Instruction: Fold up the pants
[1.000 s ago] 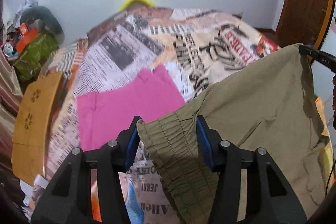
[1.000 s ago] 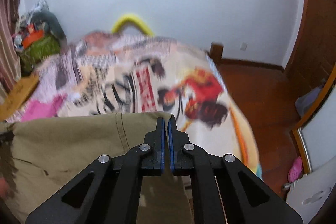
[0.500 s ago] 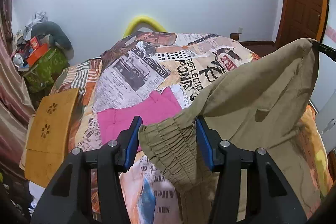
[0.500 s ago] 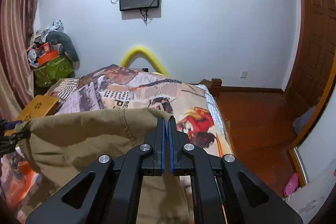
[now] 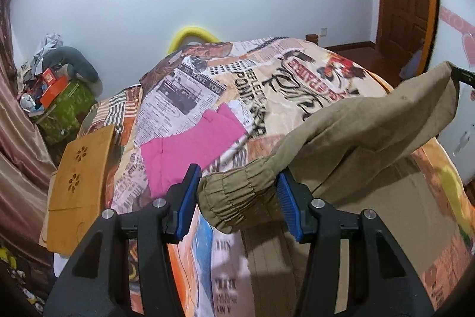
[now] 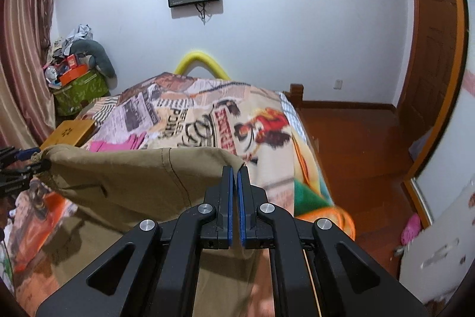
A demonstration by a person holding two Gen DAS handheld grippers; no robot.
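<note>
- My left claw (image 5: 237, 198): fingers apart, gathered waistband of khaki pants (image 5: 356, 138) bunched between them; pad contact unclear.
- My right claw (image 6: 235, 186): clamped on pants (image 6: 133, 177) edge.
- Pants hang above the bed (image 5: 267, 73); lower part out of frame.

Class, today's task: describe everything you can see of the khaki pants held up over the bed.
The khaki pants look like thin, matte woven cotton in olive-tan. One end is a gathered, elasticated band bunched between the fingers of the left gripper; the right gripper pinches a plain corner. Between them the cloth hangs stretched and sagging above the printed bedspread, and its lower part drapes downward. A vertical seam and a small slit show in the right wrist view.
</note>
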